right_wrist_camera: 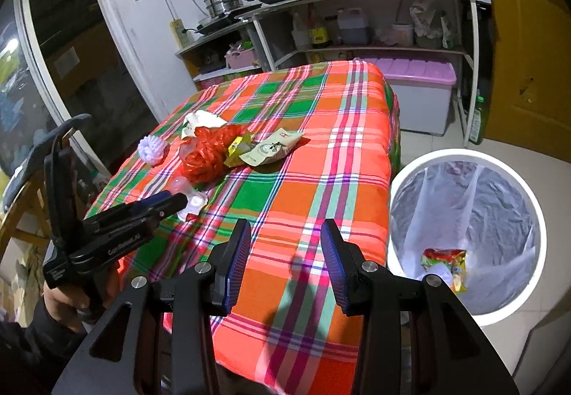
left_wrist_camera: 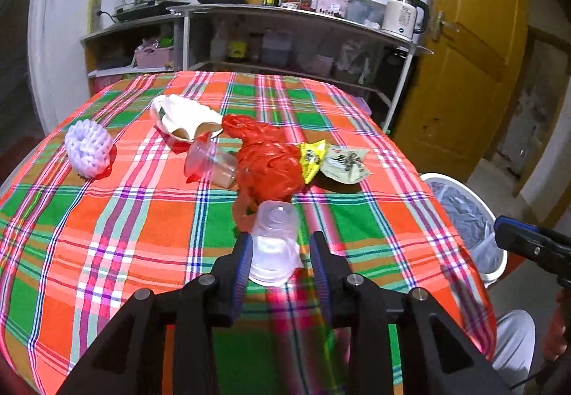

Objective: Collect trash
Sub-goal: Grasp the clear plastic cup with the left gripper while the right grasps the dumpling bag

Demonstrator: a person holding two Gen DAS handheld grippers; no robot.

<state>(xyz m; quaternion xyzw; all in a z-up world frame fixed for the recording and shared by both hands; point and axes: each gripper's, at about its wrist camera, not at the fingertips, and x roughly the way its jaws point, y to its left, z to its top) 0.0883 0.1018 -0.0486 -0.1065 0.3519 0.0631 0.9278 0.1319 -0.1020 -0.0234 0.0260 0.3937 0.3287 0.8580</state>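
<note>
Trash lies on the plaid tablecloth (left_wrist_camera: 142, 216). A clear plastic cup (left_wrist_camera: 274, 245) lies on its side between the fingers of my left gripper (left_wrist_camera: 282, 241). It leans on the left pad with a gap at the right pad, so the gripper is open. Farther back lie a red plastic bag (left_wrist_camera: 267, 159), a second clear cup (left_wrist_camera: 210, 159), a white foam net (left_wrist_camera: 87, 148), crumpled white packaging (left_wrist_camera: 185, 116), a yellow wrapper (left_wrist_camera: 312, 155) and a pale packet (left_wrist_camera: 344, 161). My right gripper (right_wrist_camera: 285, 227) is open and empty over the table's near edge. Beside it is the white bin (right_wrist_camera: 464, 154).
The bin has a clear liner and holds a colourful wrapper (right_wrist_camera: 444, 264). Metal shelves (left_wrist_camera: 285, 13) with pots, bottles and a kettle stand behind the table. A lilac-lidded storage box (right_wrist_camera: 417, 73) and a yellow door (left_wrist_camera: 474, 38) are at the right. A hand (right_wrist_camera: 60, 302) holds the left gripper.
</note>
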